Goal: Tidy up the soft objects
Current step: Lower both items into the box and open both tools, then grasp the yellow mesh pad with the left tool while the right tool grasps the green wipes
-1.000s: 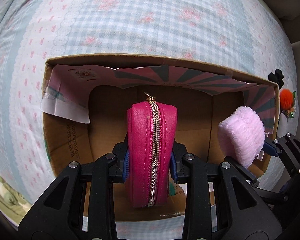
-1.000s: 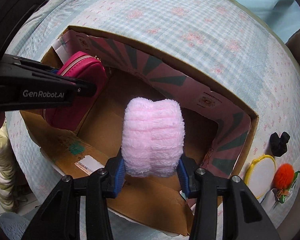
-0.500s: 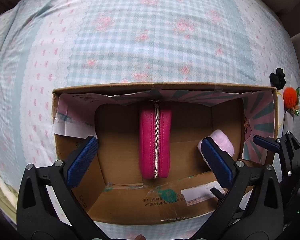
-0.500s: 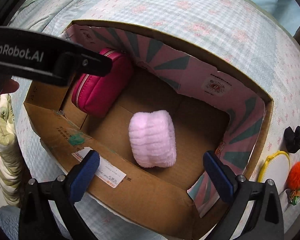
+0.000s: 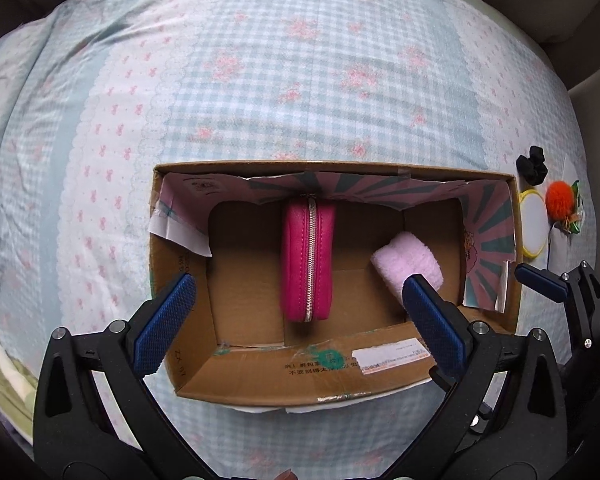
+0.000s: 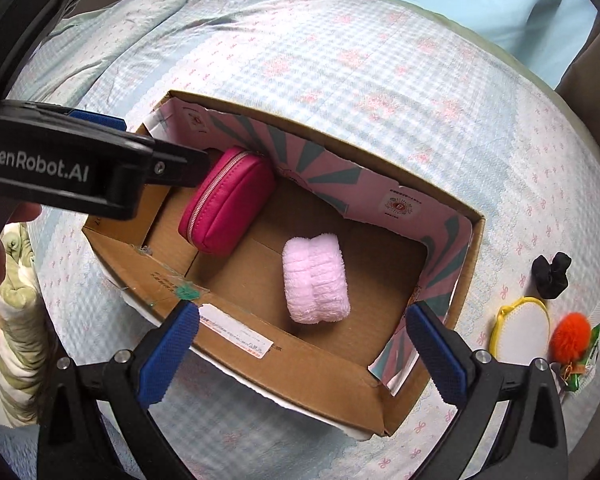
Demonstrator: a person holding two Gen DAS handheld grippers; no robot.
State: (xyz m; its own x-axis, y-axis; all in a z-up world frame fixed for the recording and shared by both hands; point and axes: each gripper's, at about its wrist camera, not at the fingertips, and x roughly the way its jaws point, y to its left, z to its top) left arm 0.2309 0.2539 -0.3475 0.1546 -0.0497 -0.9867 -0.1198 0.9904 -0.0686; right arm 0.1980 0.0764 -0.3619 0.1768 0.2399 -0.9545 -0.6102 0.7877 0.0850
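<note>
Pouch (image 5: 308,260) zipper-up, lengthwise toward far wall

The left gripper (image 5: 300,320) is a matte black plastic frame with two angular arms, each pierced by a triangular cut-out and fixed with round silver screws near its upper end. Each arm ends in a slim finger faced with a dark blue, finely knurled rubber pad (image 5: 165,325). The right gripper (image 6: 300,350) has the same build: black arms, silver screws, blue textured pads (image 6: 437,351). At nine o'clock in the right wrist view, the left gripper's side carries white "GenRobot.AI" lettering and a small screw.
</note>
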